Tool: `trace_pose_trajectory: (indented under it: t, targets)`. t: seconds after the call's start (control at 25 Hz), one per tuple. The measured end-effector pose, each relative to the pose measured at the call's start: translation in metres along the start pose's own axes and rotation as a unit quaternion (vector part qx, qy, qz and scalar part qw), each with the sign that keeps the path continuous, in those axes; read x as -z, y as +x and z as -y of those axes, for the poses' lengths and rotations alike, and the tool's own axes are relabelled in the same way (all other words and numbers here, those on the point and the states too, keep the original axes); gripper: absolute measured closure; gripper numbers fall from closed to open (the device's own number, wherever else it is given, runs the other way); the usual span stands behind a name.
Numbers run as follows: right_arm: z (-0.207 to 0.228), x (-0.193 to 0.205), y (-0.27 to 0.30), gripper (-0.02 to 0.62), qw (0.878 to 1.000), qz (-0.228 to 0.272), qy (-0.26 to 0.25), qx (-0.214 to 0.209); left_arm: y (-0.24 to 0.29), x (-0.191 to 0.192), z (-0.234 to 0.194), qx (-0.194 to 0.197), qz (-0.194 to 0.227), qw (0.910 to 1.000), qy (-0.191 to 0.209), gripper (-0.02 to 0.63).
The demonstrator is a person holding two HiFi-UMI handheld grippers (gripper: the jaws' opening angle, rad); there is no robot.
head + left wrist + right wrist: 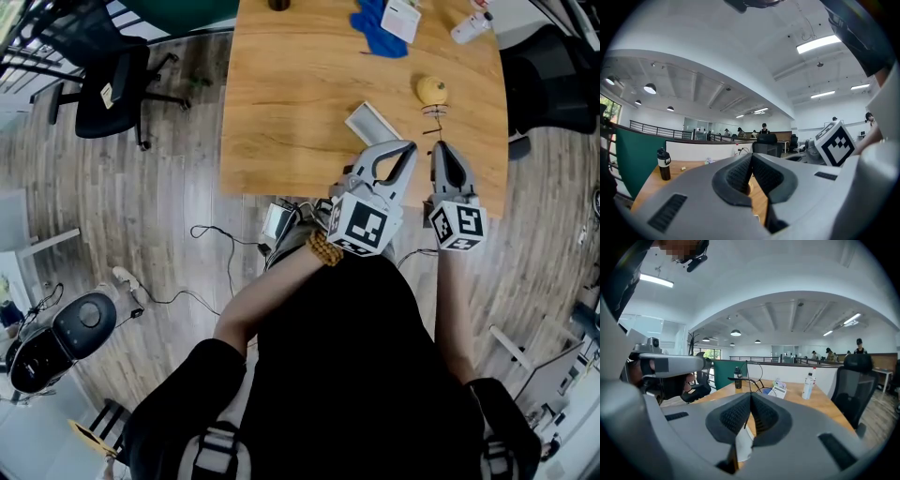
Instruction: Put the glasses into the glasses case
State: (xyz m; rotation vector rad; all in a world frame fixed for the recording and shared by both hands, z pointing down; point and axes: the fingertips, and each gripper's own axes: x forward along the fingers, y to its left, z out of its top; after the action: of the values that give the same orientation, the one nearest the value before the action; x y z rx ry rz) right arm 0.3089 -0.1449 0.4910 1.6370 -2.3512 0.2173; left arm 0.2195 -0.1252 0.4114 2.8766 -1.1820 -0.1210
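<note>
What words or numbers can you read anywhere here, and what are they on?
No words or numbers can be read.
White packet: print too small to read.
Clear bottle: label blurred.
Marker cubes: only black-and-white squares, no letters.

Landmark: I take the amber bead bracelet on the left wrist as my reference.
Top: black with short sleeves, filling my feed below the bracelet.
Shoulder straps: pale grey with dark bands, far below the bracelet.
Left gripper: smooth grey shell with long tapering jaws, beyond the bracelet.
Left marker cube: white faces with black squares, just beside the bracelet.
Right gripper: same grey build, right of the bracelet, with its own cube.
Pads: dark and ribbed, with dark slotted insets in the shell.
</note>
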Motion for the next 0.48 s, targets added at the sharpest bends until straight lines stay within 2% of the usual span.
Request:
trace_pose_trajectory:
  t: [0.24, 0.48]
  targets:
    - [-0.009, 0.022, 0.017, 0.583, 0.999, -0.036, 0.010, -0.033, -0.001, 0.001, -0.010, -0.011, 0.003, 0.9999, 0.001, 0.584]
    - [-0.016, 0.045, 0.028, 0.583, 0.997, -0.069, 0.008, -0.046, -0.014, 0.004, -0.033, -0.044, 0.003, 0.9990, -0.008, 0.584]
